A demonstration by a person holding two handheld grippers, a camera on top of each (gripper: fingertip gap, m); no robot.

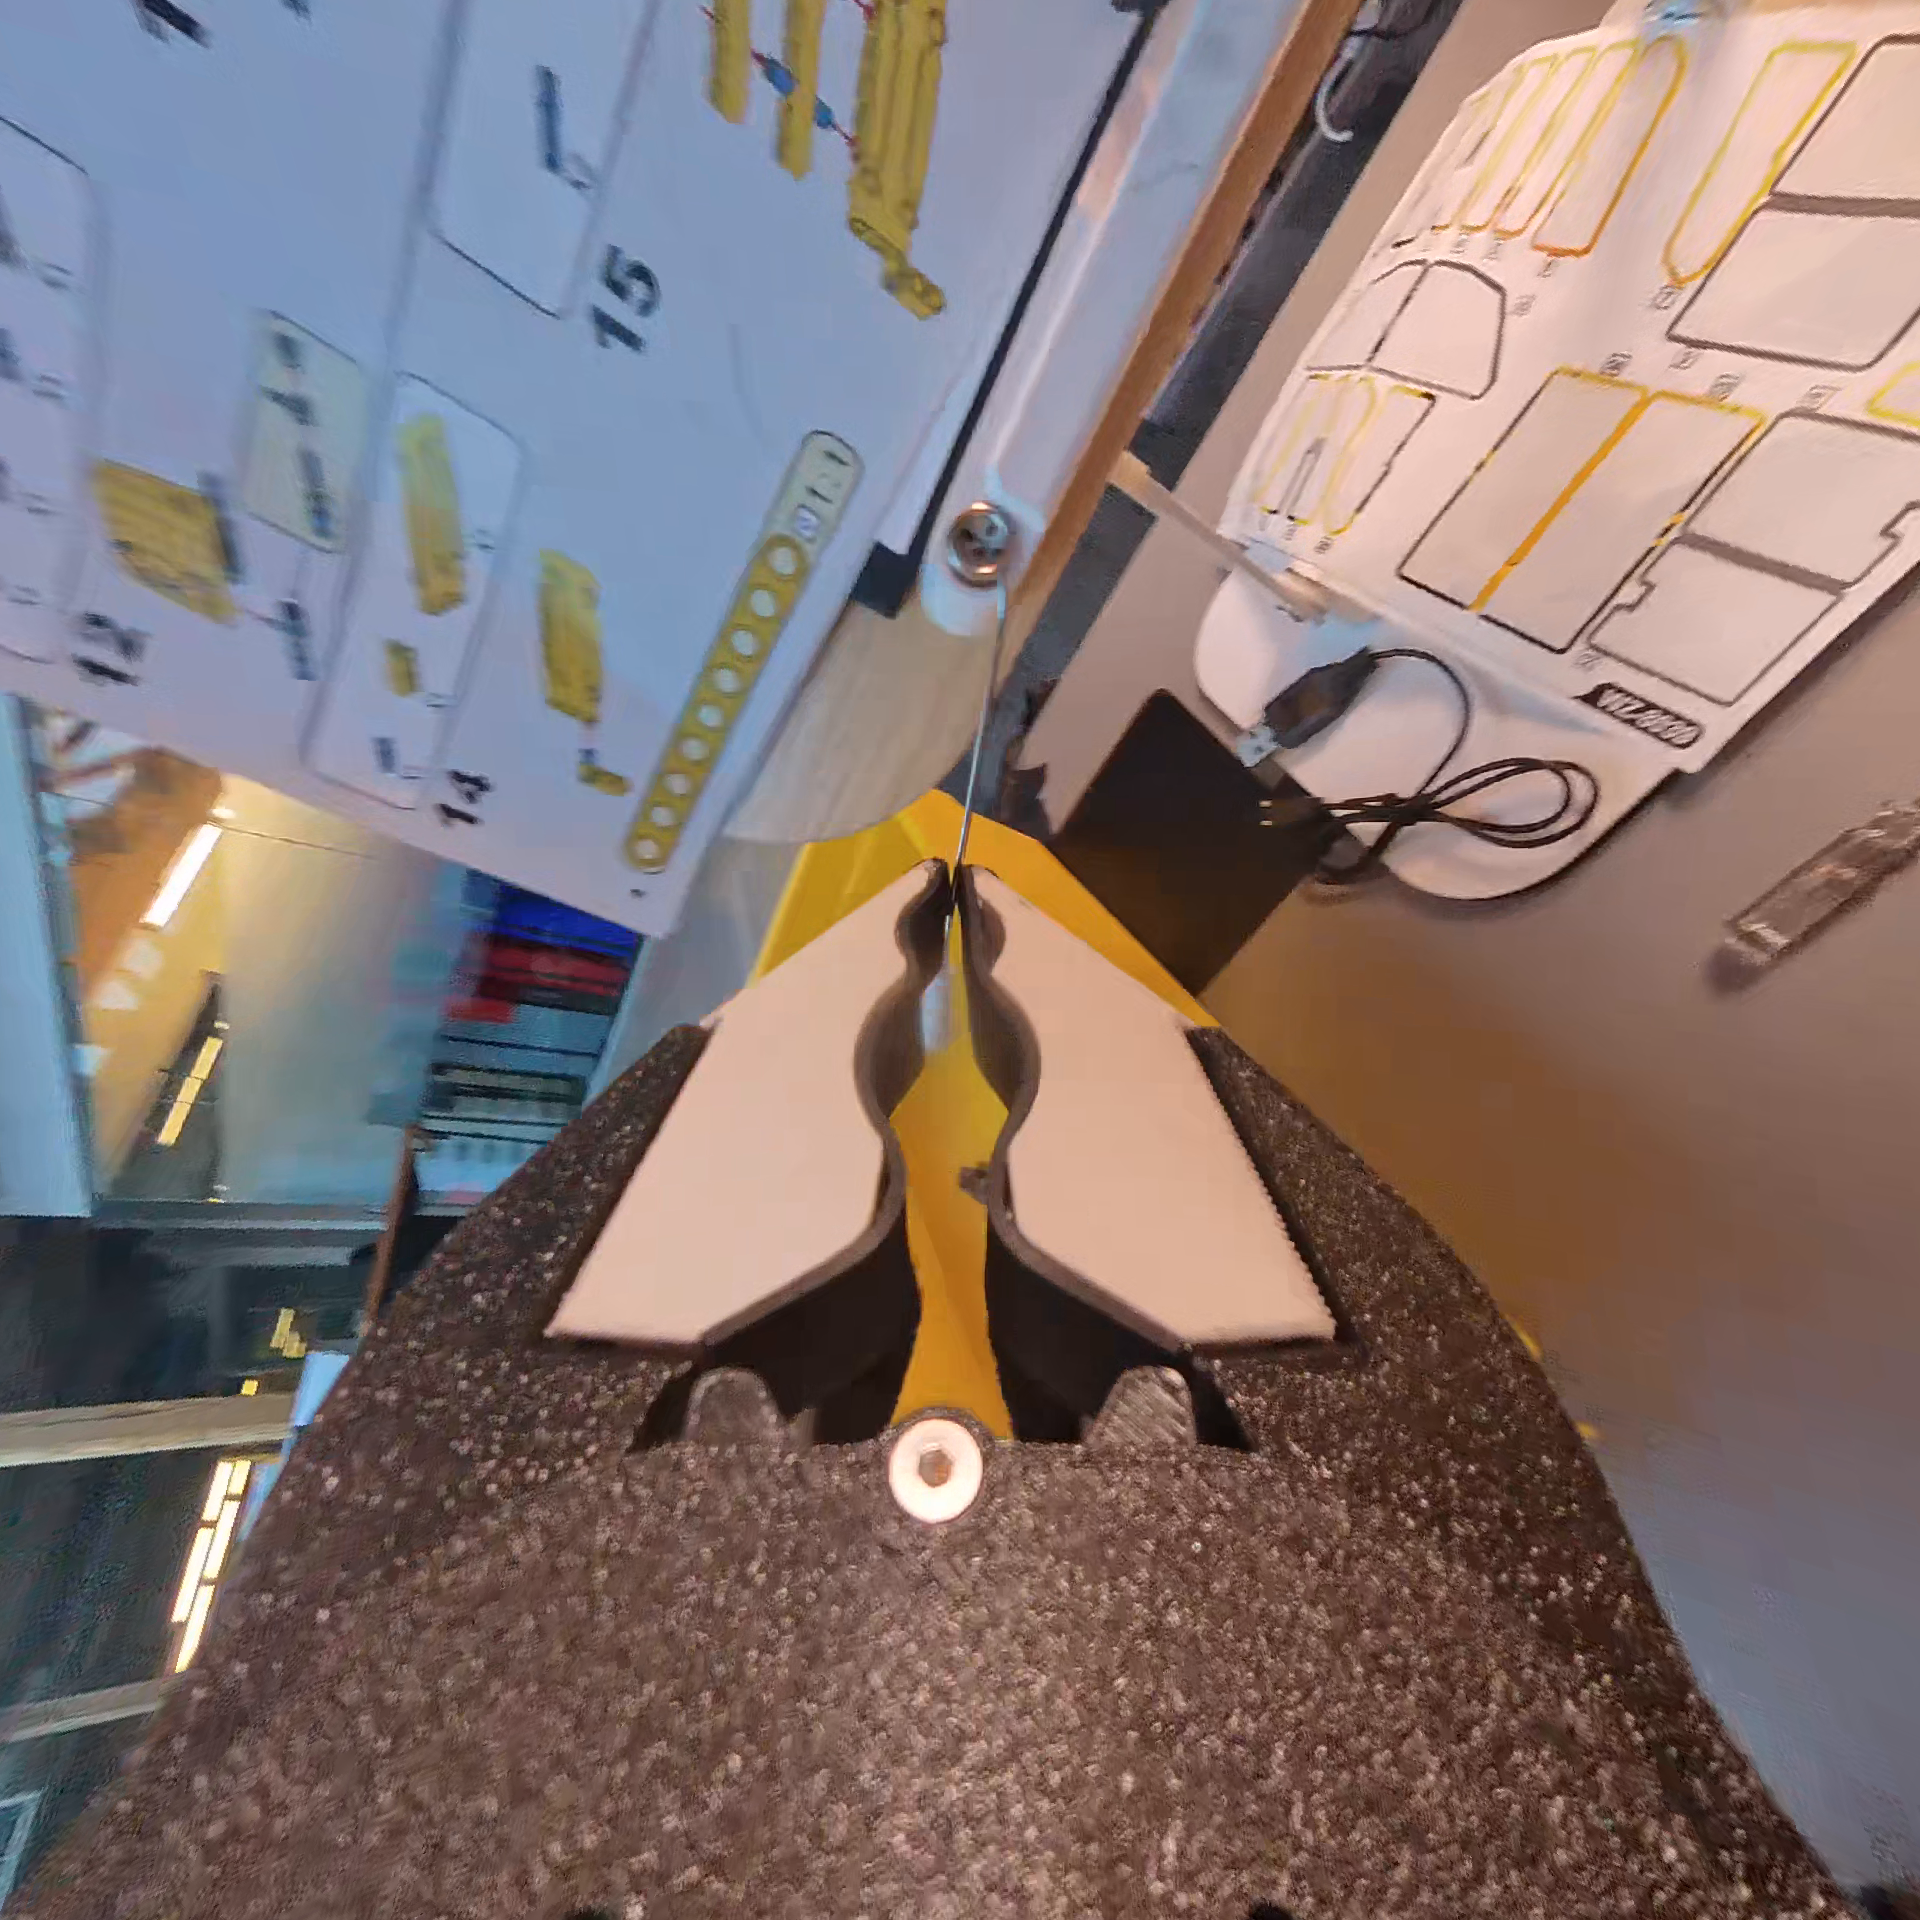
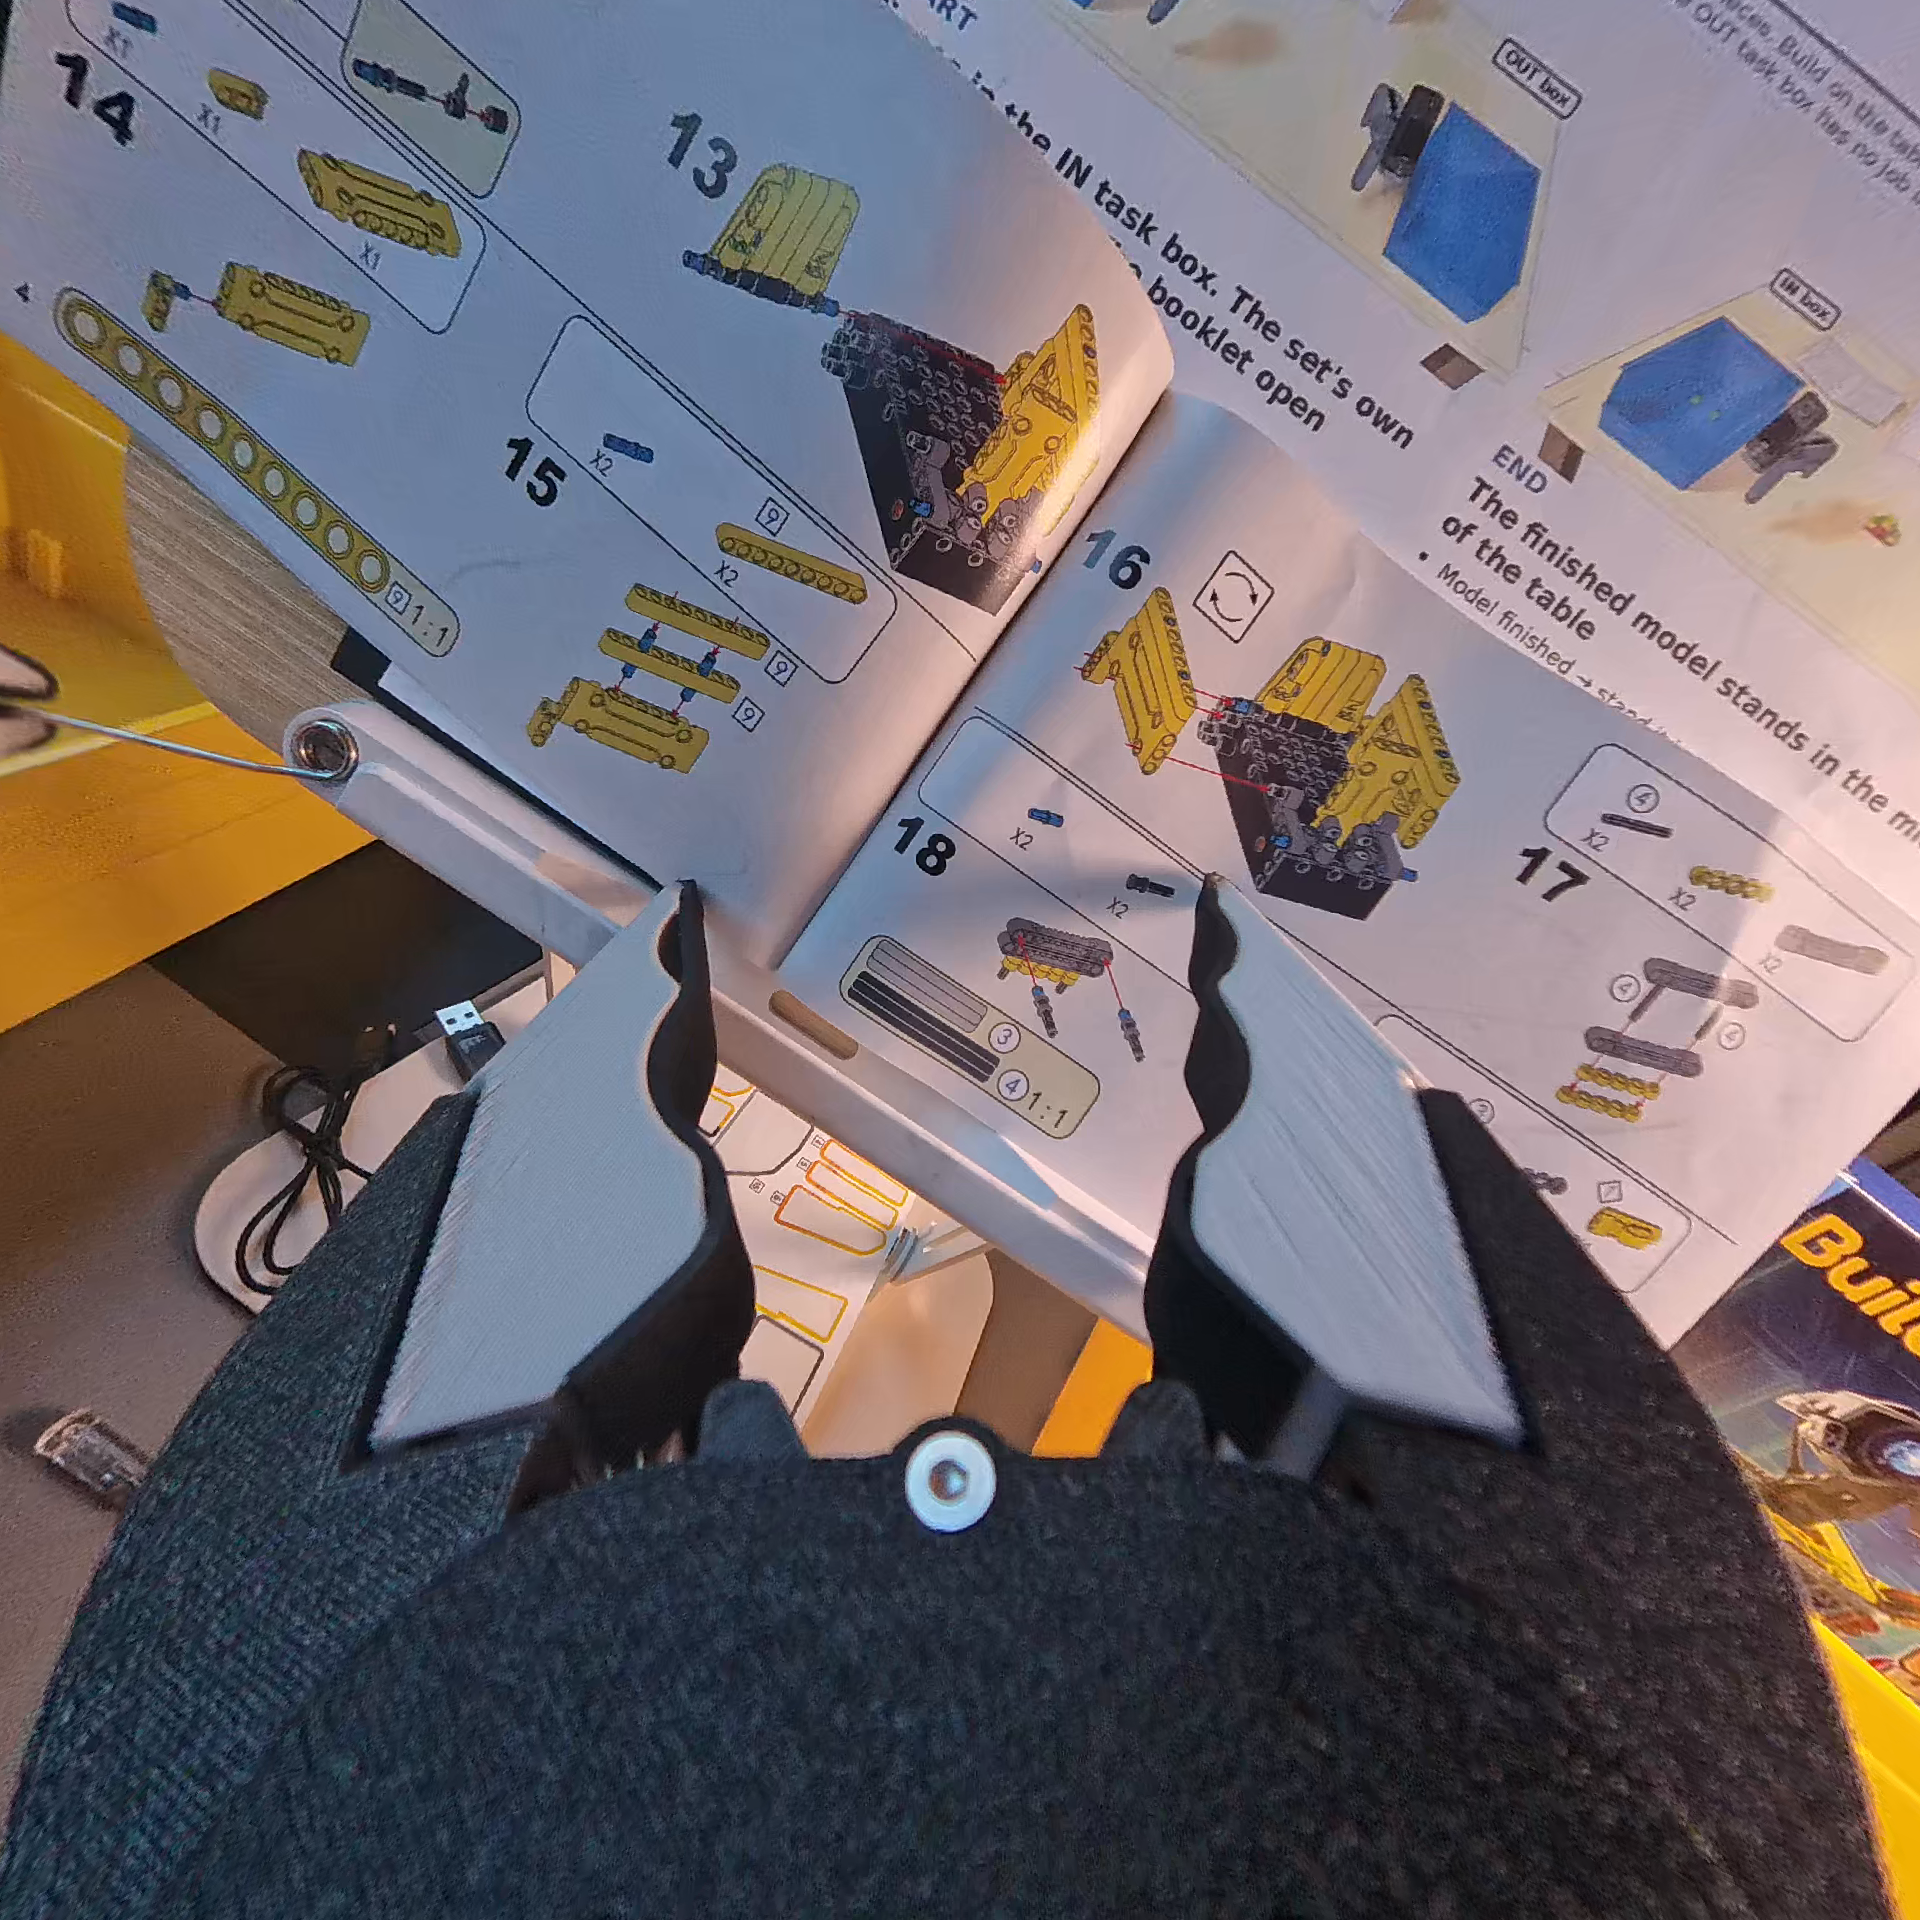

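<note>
Grippers first. Left gripper point(image 1: 954, 883), lower centre of the left wrist view, has its fingertips pinched together on a thin wire arm point(image 1: 982, 717). Wire runs up from the tips to a round metal pivot point(image 1: 975, 540) on the corner of a white book stand point(image 1: 961, 608), centre frame. Yellow surface point(image 1: 940, 1143) shows thru the gap betw the fingers. Beyond, upper left, an open instruction booklet point(image 1: 436, 364) w/ yellow part drawings, blurred. Right of frame: white sheet w/ outlined shapes point(image 1: 1621, 416) on a grey table point(image 1: 1507, 1091), black usb cable point(image 1: 1455, 769) lying across its lower end, small clear plastic piece point(image 1: 1808, 904) further right.

Right gripper point(image 2: 945, 883), lower centre of the right wrist view, jaws wide apart, holding nothing; tips sit just at the stand's front ledge point(image 2: 790, 1039), below the booklet point(image 2: 727, 468). Same wire arm point(image 2: 166, 743) at mid left, reaching the pivot point(image 2: 324, 748). Behind the booklet, upper right, a printed sheet w/ blue box pictures point(image 2: 1558, 260). Lower right edge: part of a coloured box point(image 2: 1829, 1455).
</note>
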